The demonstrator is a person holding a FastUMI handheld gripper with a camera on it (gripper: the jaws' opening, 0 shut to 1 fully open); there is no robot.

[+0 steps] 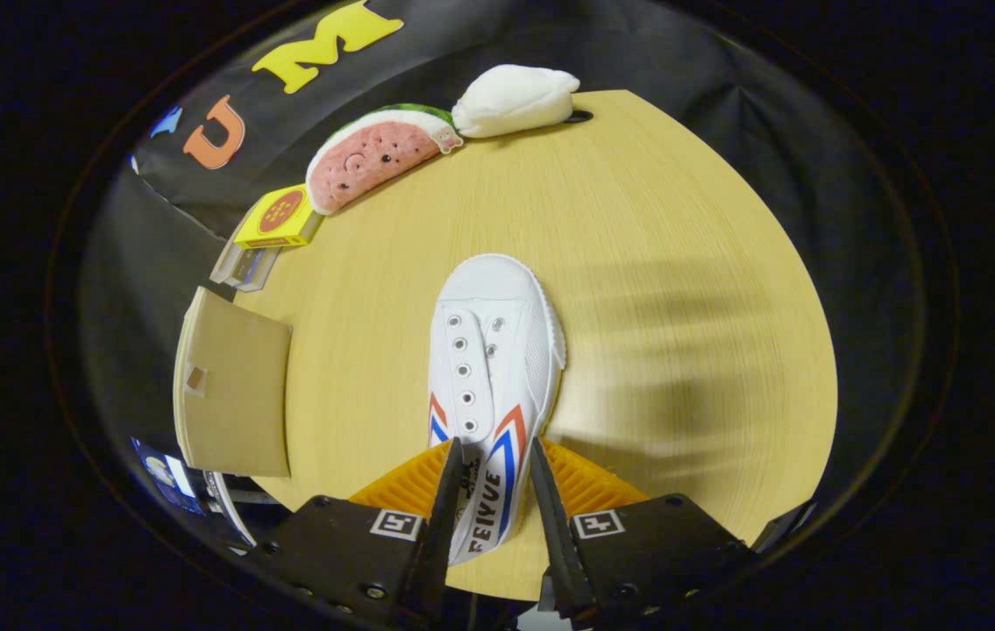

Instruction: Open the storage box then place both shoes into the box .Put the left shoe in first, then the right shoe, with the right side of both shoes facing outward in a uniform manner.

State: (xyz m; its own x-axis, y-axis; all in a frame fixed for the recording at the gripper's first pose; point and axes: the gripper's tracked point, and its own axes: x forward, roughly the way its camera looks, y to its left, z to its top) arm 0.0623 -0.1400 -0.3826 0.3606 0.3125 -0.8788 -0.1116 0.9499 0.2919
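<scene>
Wooden round table (655,263) lay under gripper, black cloth wall behind it. One white shoe (493,368) sat between fingers, heel end nearest, toe pointing away. Gripper (497,504) narrowed around heel; both fingers seemed to press shoe sides, contact not fully clear. One cardboard box (234,394) lay ahead and left of fingers, flap visible. Beyond shoe, far left: one yellow packet (280,215), one watermelon-slice plush (374,158), one white plush (515,101).
</scene>
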